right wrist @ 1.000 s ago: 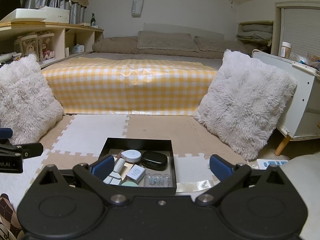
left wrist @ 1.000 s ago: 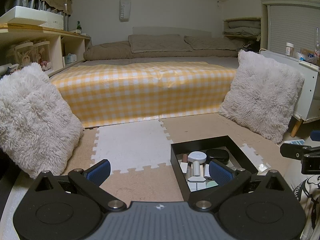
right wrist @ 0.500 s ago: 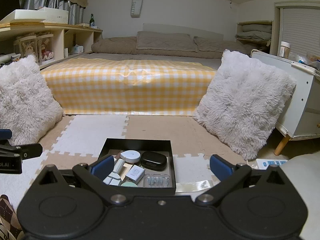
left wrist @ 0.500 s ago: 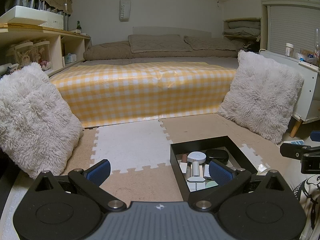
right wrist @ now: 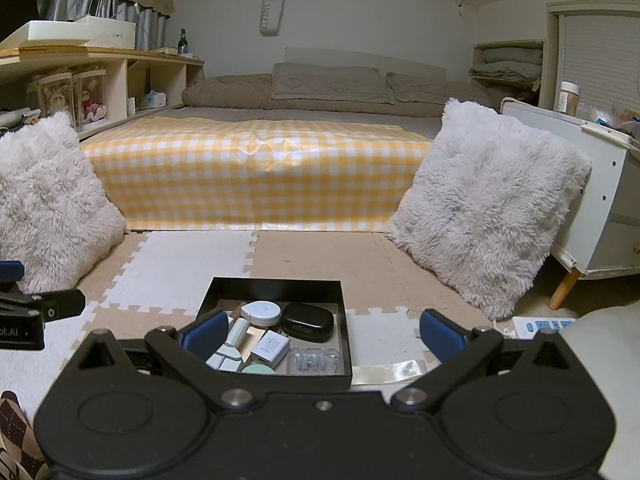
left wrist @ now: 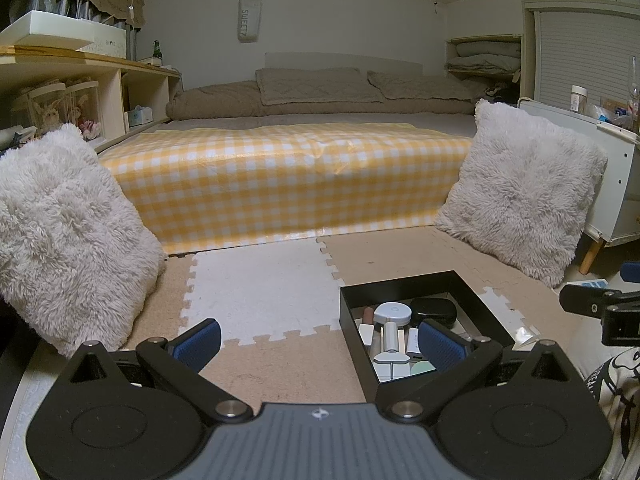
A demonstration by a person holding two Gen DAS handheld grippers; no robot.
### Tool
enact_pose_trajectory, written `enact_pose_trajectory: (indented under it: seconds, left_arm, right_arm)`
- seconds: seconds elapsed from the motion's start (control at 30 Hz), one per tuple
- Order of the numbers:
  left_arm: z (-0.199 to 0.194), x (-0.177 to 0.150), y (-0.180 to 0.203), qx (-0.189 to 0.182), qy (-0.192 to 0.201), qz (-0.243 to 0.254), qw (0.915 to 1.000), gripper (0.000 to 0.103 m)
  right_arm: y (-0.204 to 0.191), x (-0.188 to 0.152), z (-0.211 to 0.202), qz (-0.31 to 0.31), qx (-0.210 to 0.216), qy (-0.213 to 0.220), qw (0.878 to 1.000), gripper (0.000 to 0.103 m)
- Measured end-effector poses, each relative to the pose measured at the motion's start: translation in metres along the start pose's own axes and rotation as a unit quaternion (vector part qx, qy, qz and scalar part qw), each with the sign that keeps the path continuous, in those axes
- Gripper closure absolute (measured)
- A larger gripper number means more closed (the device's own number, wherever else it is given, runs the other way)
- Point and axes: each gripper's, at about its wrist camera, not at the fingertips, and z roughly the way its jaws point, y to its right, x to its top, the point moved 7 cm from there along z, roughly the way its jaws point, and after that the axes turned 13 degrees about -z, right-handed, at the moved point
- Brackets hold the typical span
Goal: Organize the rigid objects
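Bedroom floor setup, foam puzzle mat (right wrist: 312, 264) in tan and white in front of a low bed (right wrist: 256, 168) with a yellow check cover, and a fluffy pillow (right wrist: 488, 200) propped at each end.

All the task stuff sits in a black tray (right wrist: 276, 286) on the mat, close in front of both grippers. Inside, from the right wrist view: a round white puck (right wrist: 262, 312), a black oval case (right wrist: 307, 322) touching it on the right, a white charger cube (right wrist: 270, 347), a white tube (right wrist: 237, 330), a clear blister pack (right wrist: 314, 361) along the front wall, and a mint green disc (right wrist: 258, 369) at the near edge. It's all packed pretty tight, pieces touching each other.

Left gripper (left wrist: 318, 340) is wide open with nothing in it, hovering over the mat with its right finger in front of the tray. Right gripper (right wrist: 320, 330) is also spread wide and empty, lined up over the tray's front.

Handling guess: everything looks like light hard plastic, so no crushing worries except maybe the blister pack, which is thin and would probably flex. The black case looks glossy and rounded, so likely slippery; I'd pinch it across its short sides. The cube has flat faces, easiest grab of the lot. The puck I'd take across its rim.
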Motion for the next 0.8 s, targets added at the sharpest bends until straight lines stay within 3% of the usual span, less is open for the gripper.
enact_pose_trajectory:
  seconds: [0.8]
  left_arm:
    - [0.0003,-0.0014,0.0016,0.0,-0.002,0.0,1.0,0.0]
  right_arm:
    - [0.0006,-0.0002,-0.0002,0.001,-0.001,0.0,1.0,0.0]
